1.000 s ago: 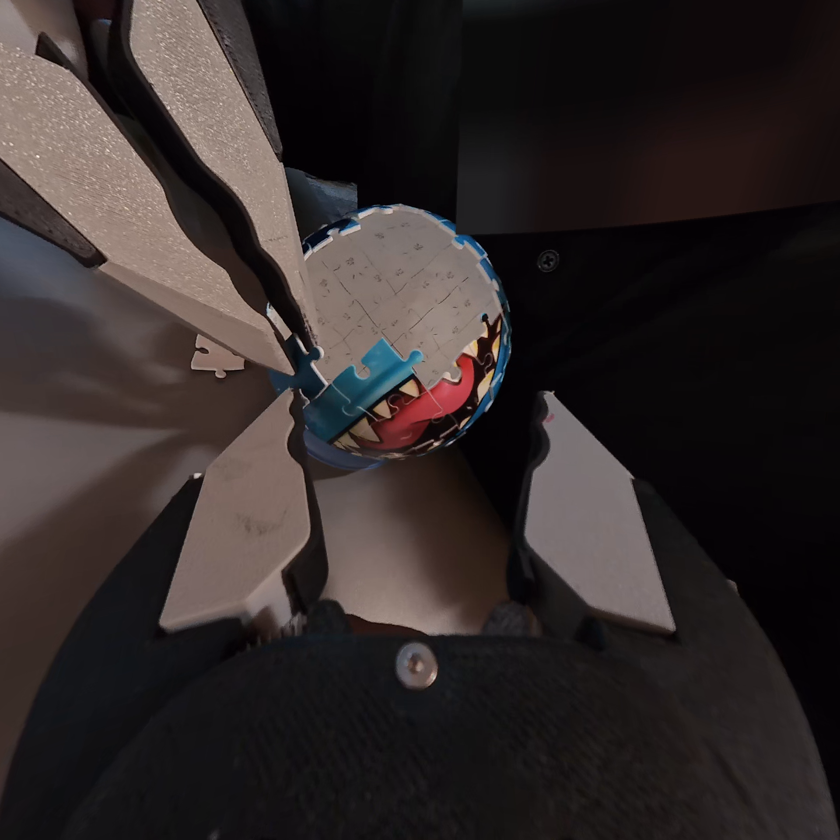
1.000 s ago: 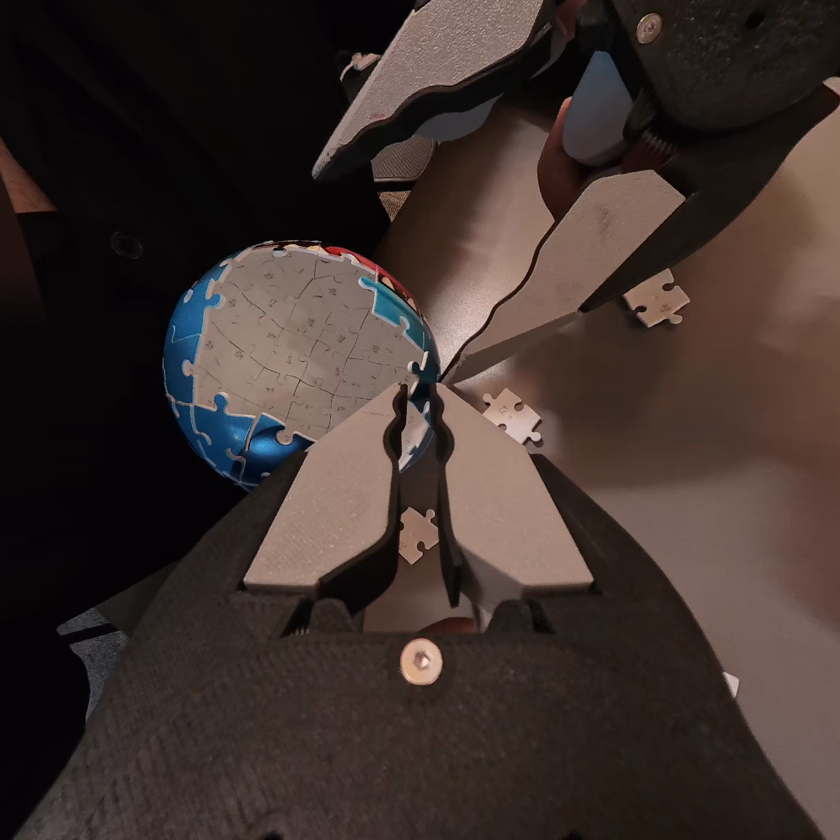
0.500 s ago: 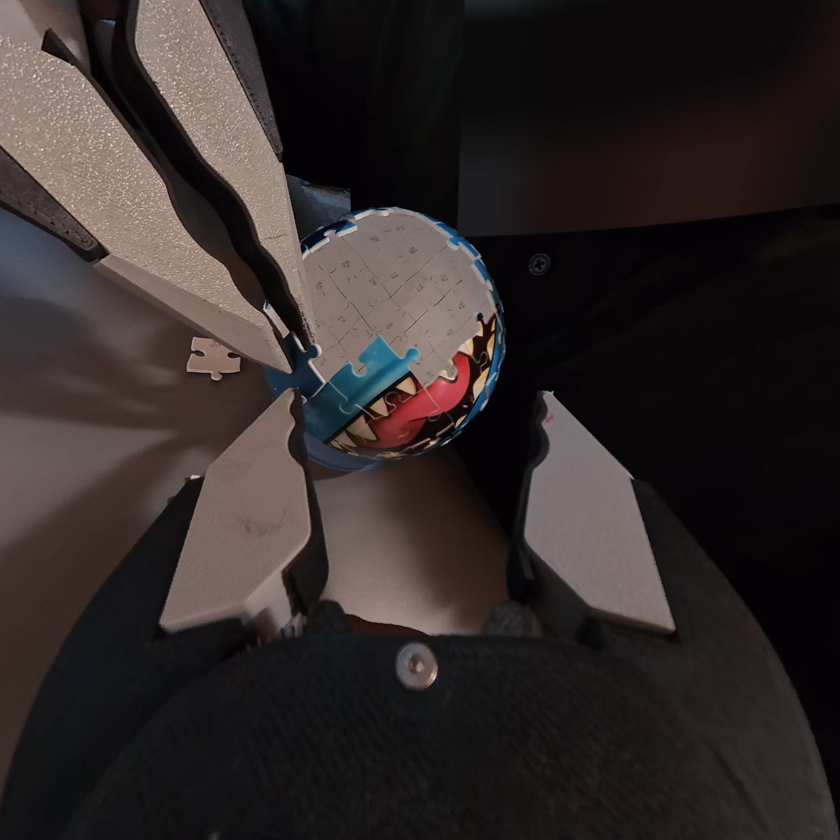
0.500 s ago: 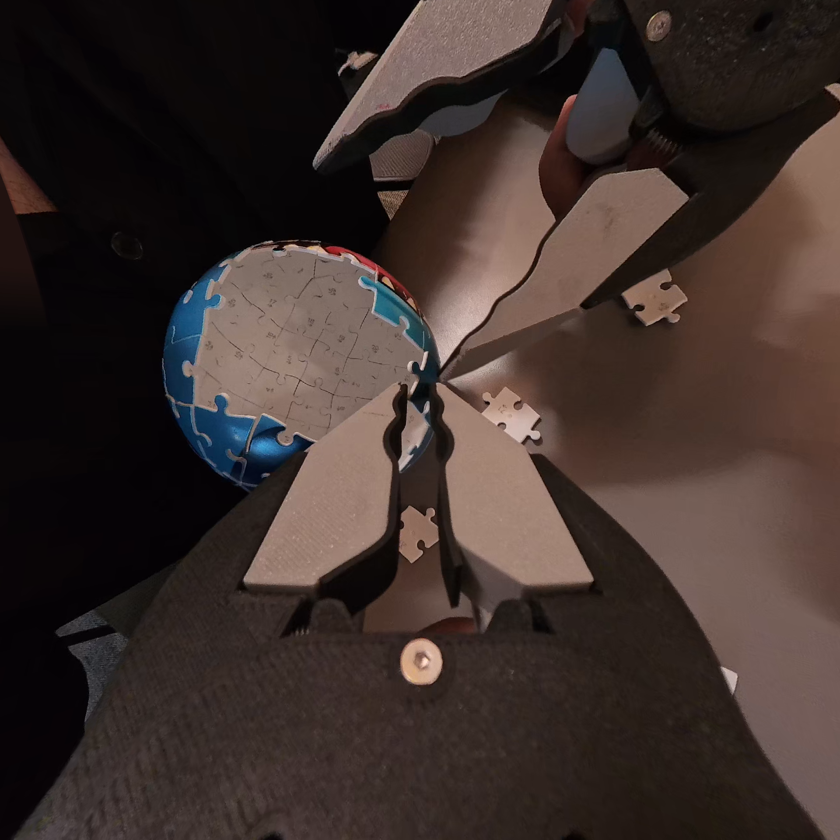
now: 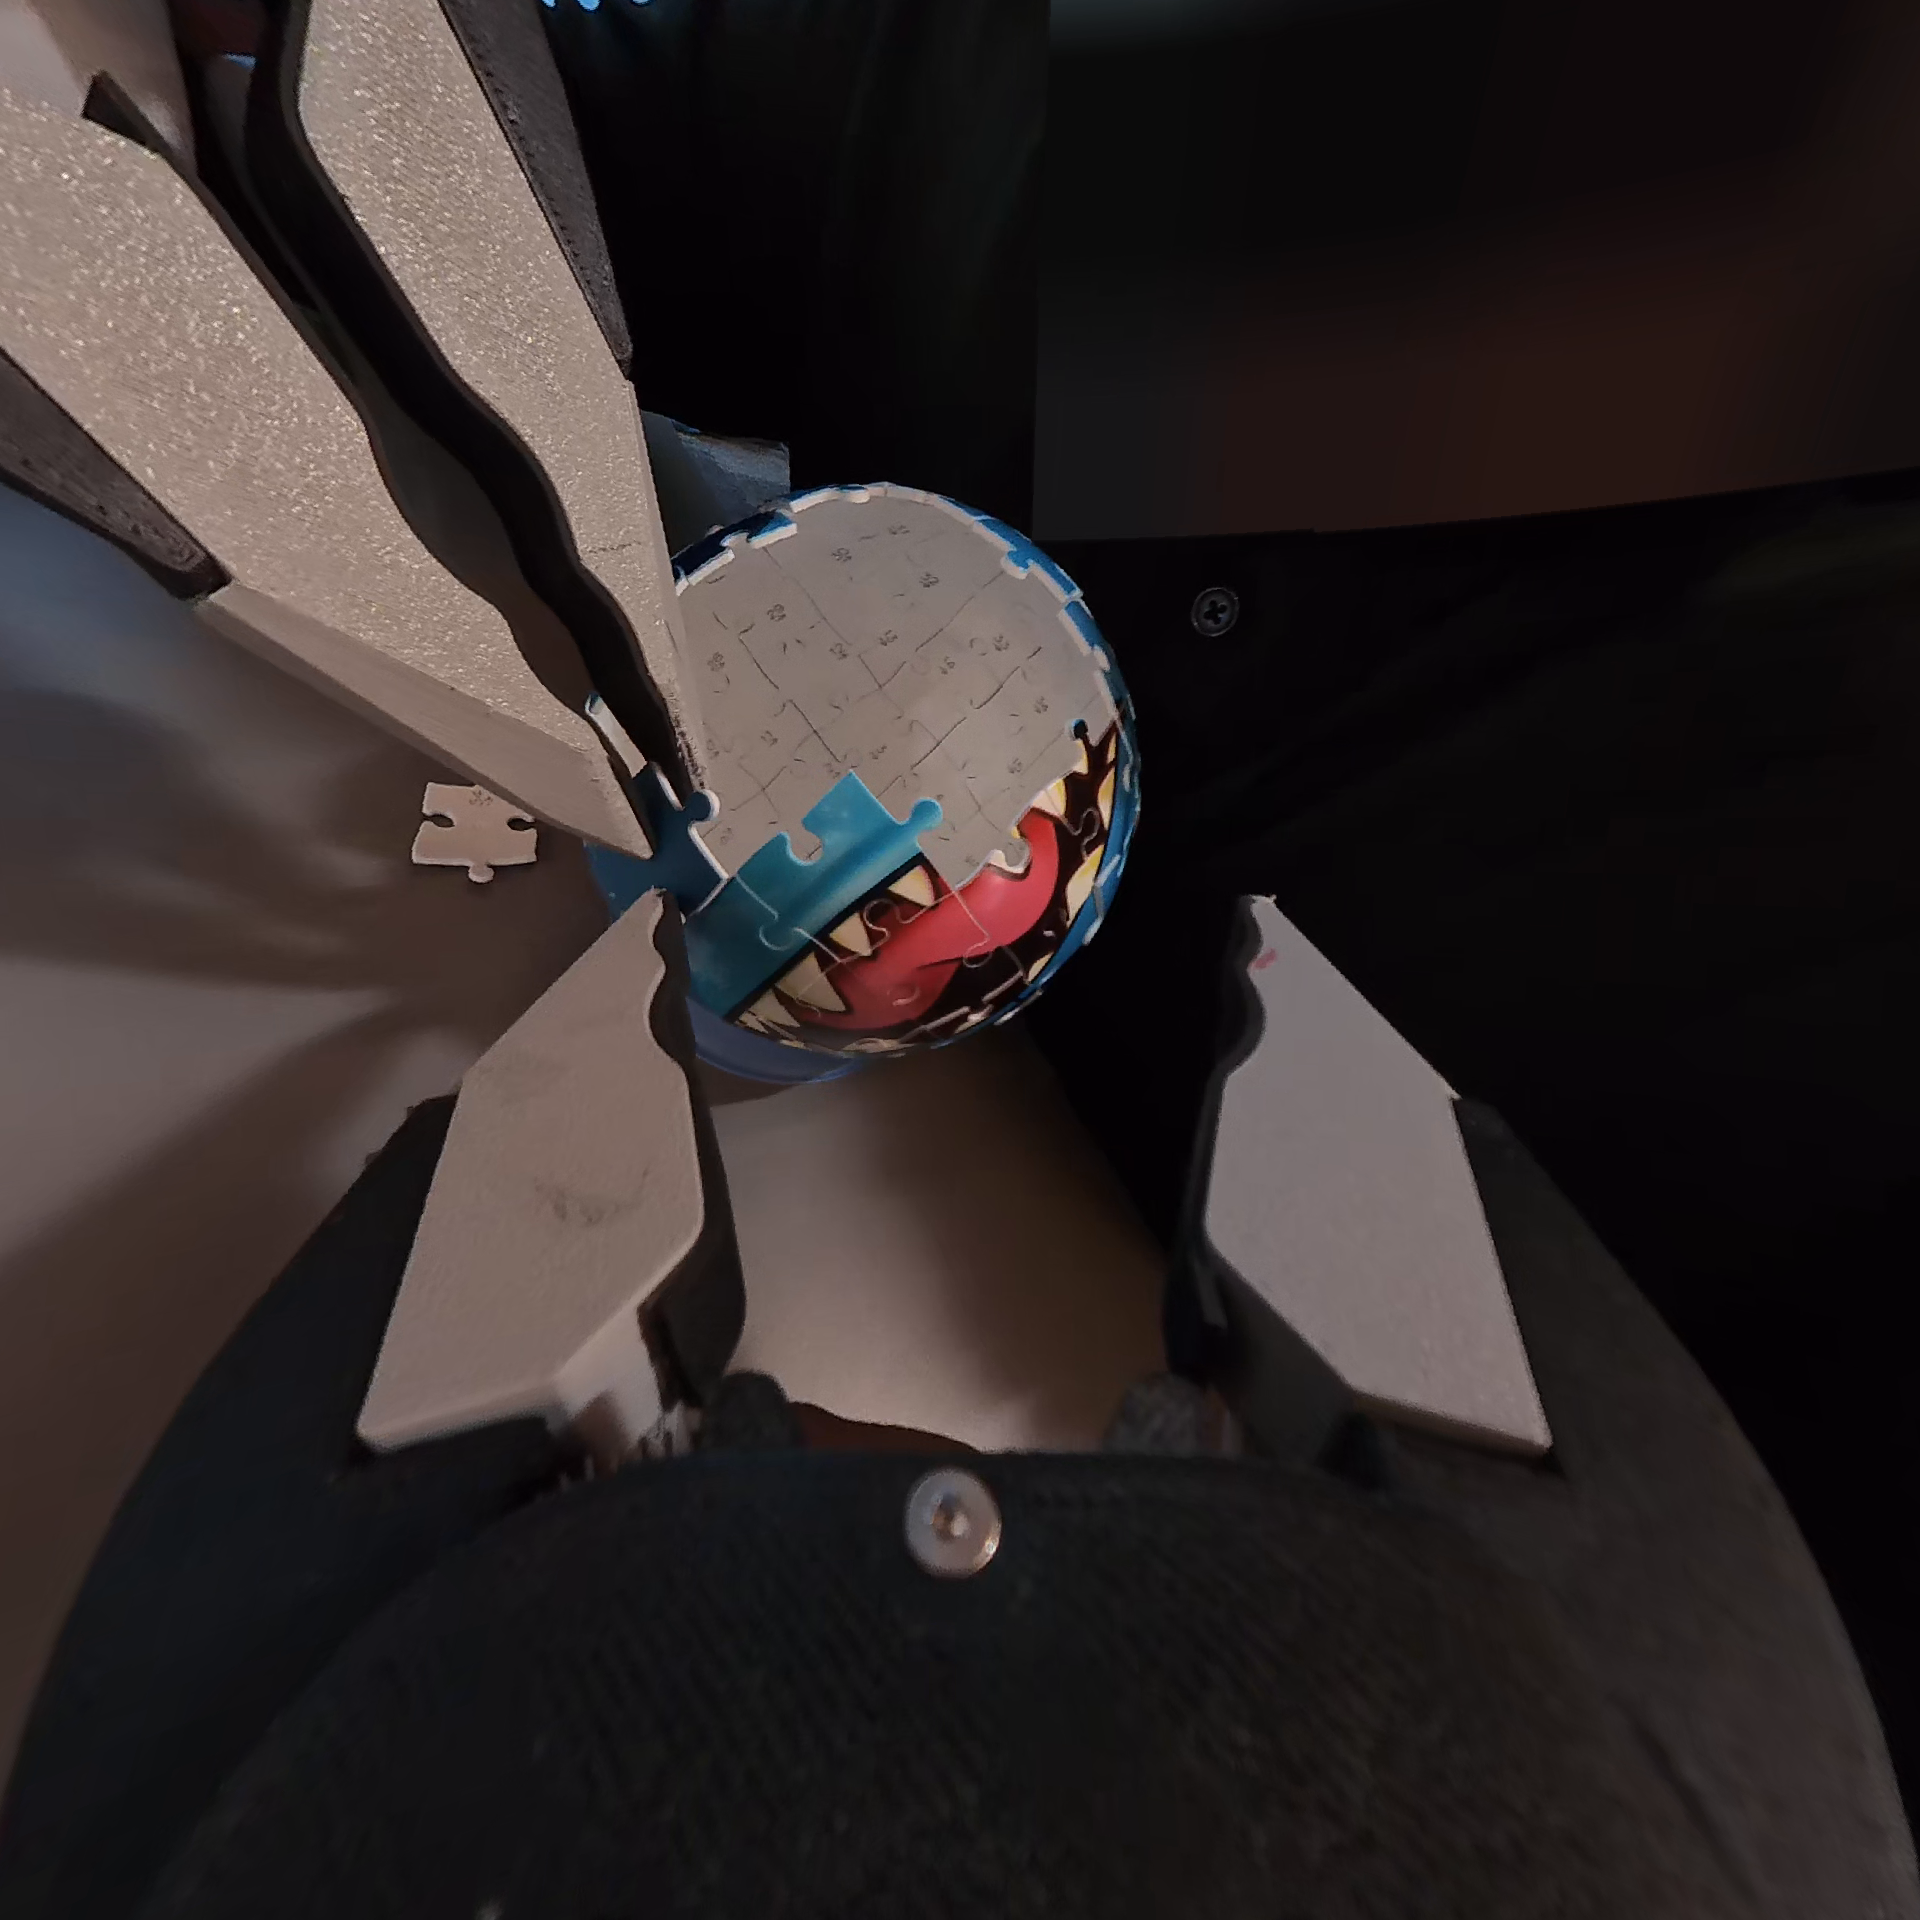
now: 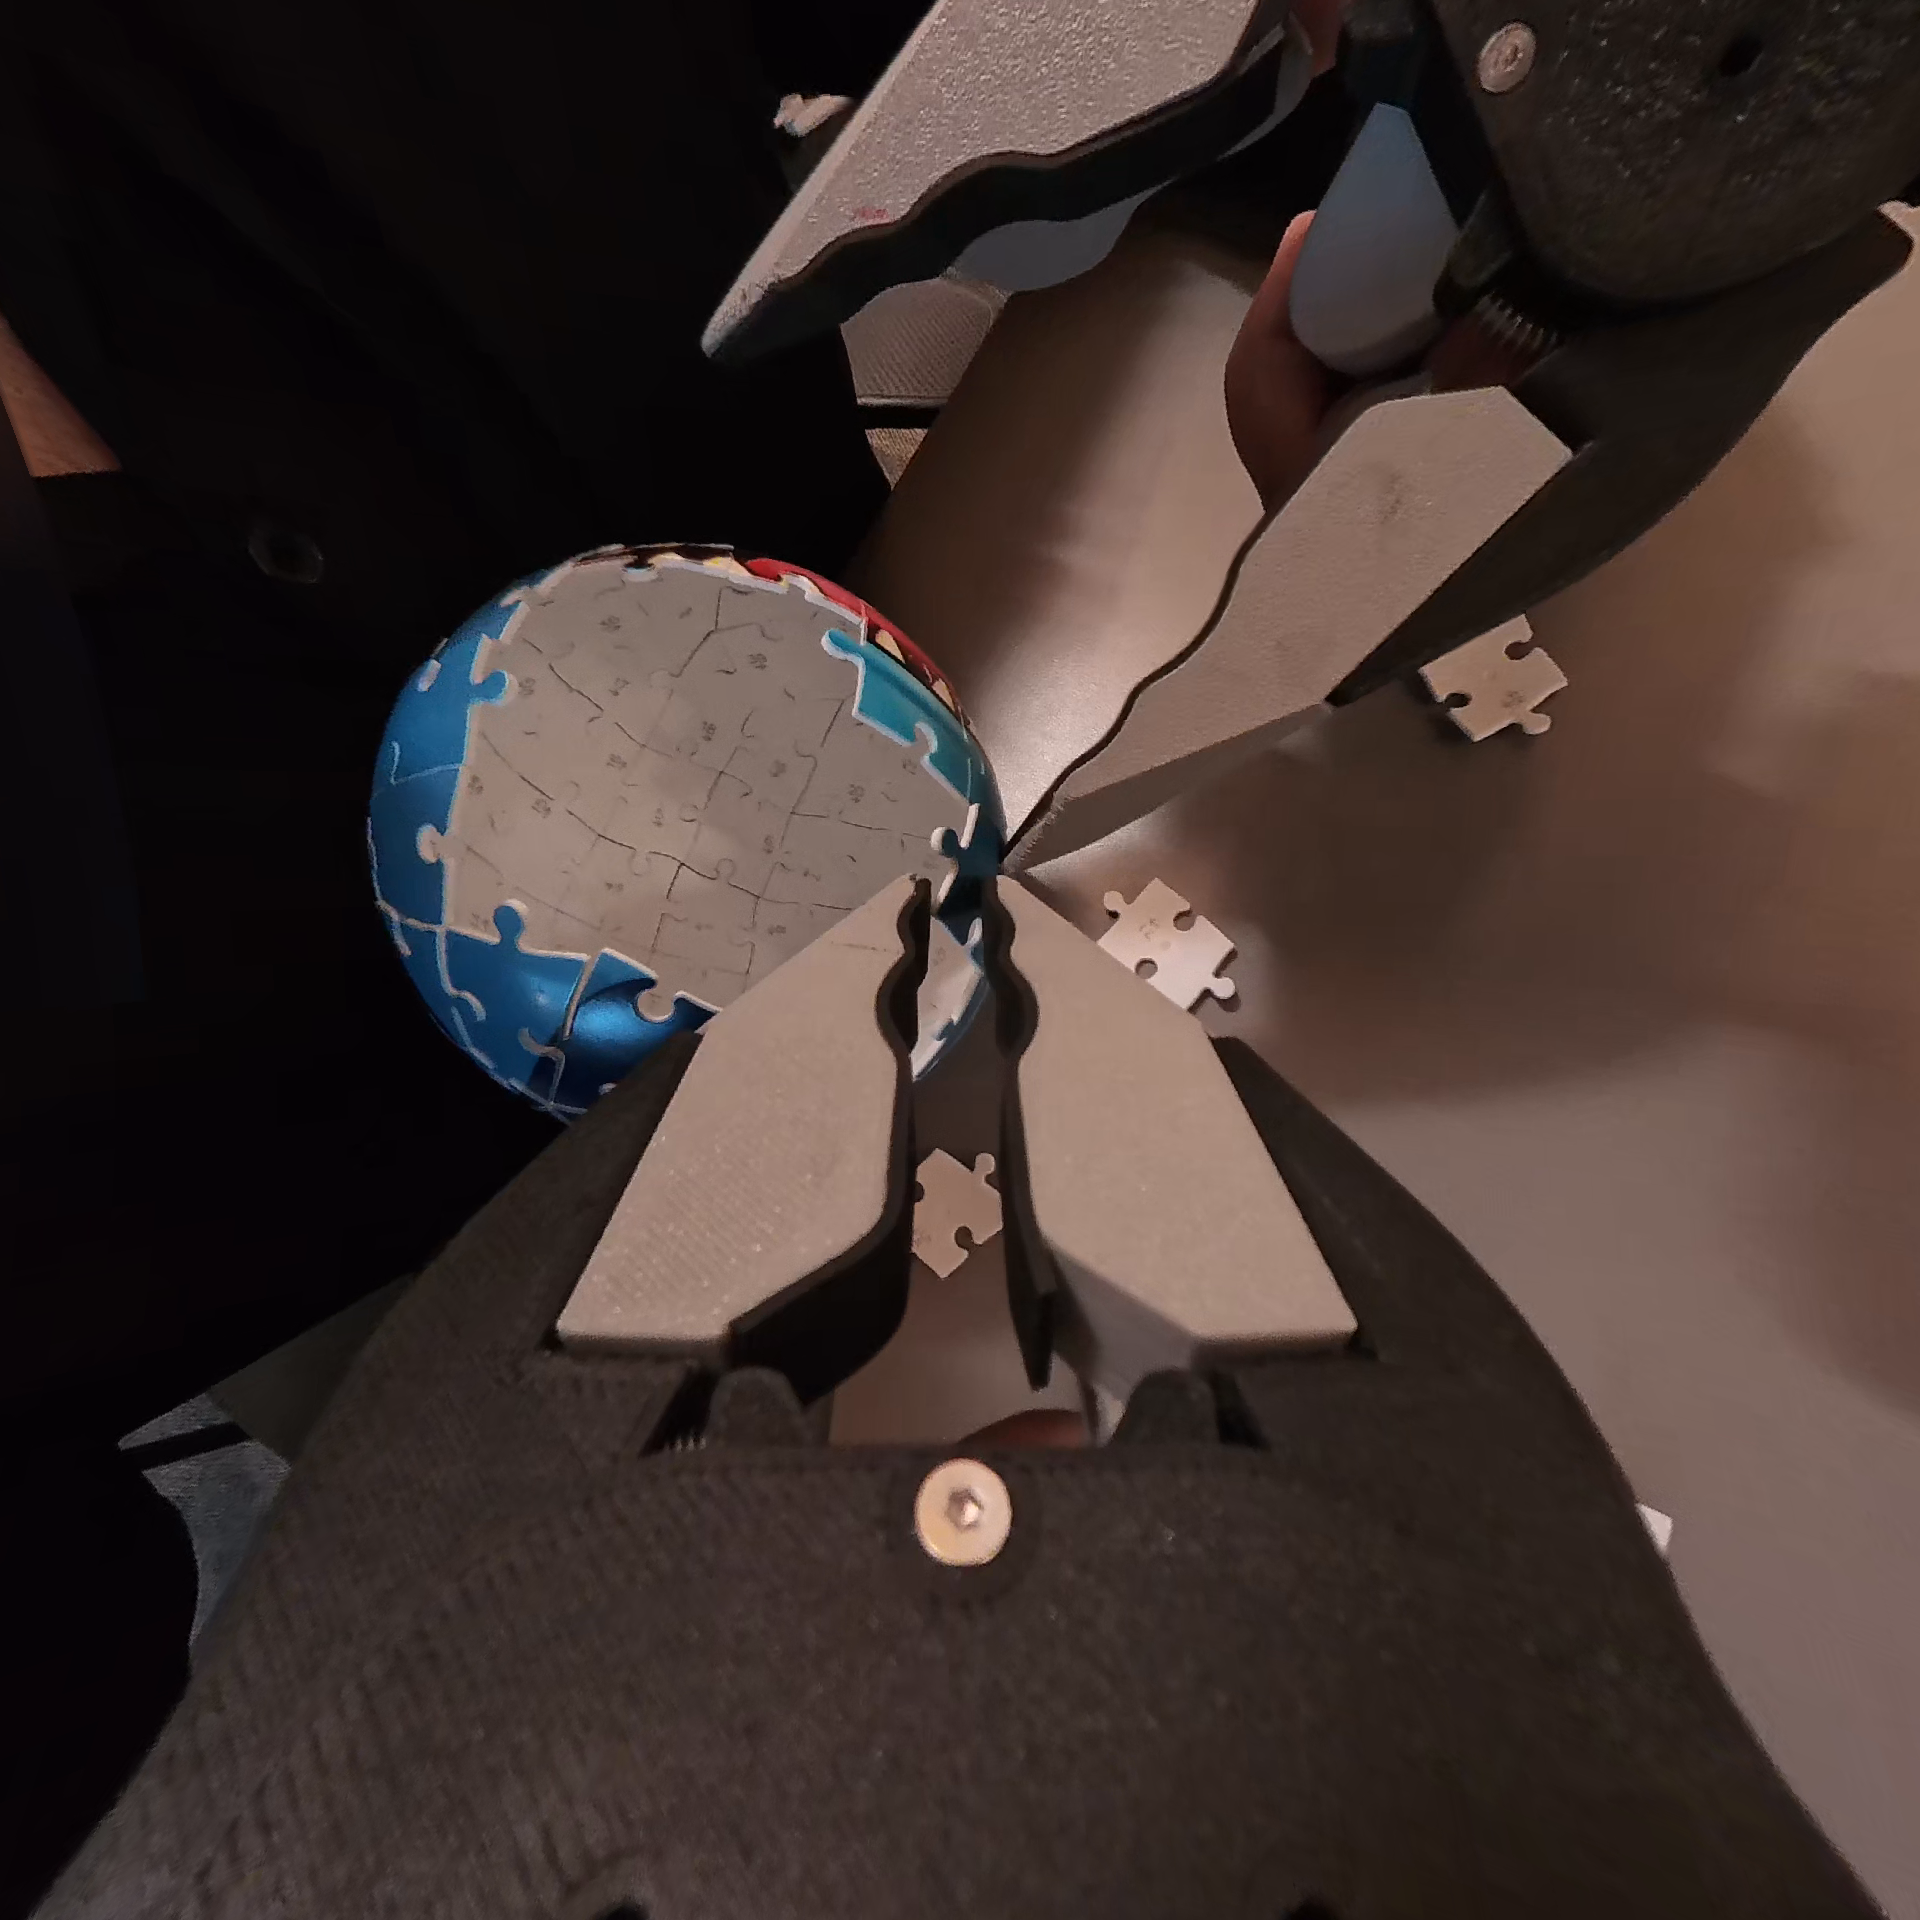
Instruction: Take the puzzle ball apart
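Surface [image 6: 1558,1039] of pale matte beige carries loose white puzzle pieces [image 6: 1172,943]. Round blue puzzle ball [image 5: 894,790], partly stripped to a hollow white inside, sits at the surface's dark edge. Left gripper [image 5: 956,914] is spread wide, grasping nothing, one finger [image 5: 582,1143] just touching the ball's side. Right gripper [image 6: 956,894] has its fingers [image 6: 790,1122] clenched on a blue piece at the broken rim of the ball, next to that left fingertip
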The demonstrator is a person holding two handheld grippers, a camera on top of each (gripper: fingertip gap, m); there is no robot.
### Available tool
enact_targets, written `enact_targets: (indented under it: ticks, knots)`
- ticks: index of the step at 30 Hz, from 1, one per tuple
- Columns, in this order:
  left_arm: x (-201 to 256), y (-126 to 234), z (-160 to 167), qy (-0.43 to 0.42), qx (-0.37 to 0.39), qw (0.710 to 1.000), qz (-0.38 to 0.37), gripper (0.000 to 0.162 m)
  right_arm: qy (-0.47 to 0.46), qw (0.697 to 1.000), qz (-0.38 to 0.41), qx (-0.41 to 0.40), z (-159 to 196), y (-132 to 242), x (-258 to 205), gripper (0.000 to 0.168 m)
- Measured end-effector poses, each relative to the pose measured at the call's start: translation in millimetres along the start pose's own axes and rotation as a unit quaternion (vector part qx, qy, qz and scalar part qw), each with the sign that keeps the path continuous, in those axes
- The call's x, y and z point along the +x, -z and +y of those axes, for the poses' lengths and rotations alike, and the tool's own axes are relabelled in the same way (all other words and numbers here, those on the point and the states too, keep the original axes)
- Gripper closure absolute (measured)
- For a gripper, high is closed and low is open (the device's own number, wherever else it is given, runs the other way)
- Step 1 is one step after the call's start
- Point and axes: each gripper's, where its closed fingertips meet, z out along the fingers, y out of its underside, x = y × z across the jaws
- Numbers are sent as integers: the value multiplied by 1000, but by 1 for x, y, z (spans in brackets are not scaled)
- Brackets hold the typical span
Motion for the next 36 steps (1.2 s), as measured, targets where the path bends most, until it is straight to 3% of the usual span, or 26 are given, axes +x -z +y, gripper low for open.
enact_targets:
  ticks: [14,21,36]
  knots:
    - [-1,1,-2,4,7,1000,5,61,15,1000,16,4,-5,2,1,165]
    - [-1,1,-2,4,7,1000,6,61,63,993,80,-54,3,-6,6,160]
    - [0,2,-1,0,0,1000,-3,62,109,983,132,-67,3,-9,9,166]
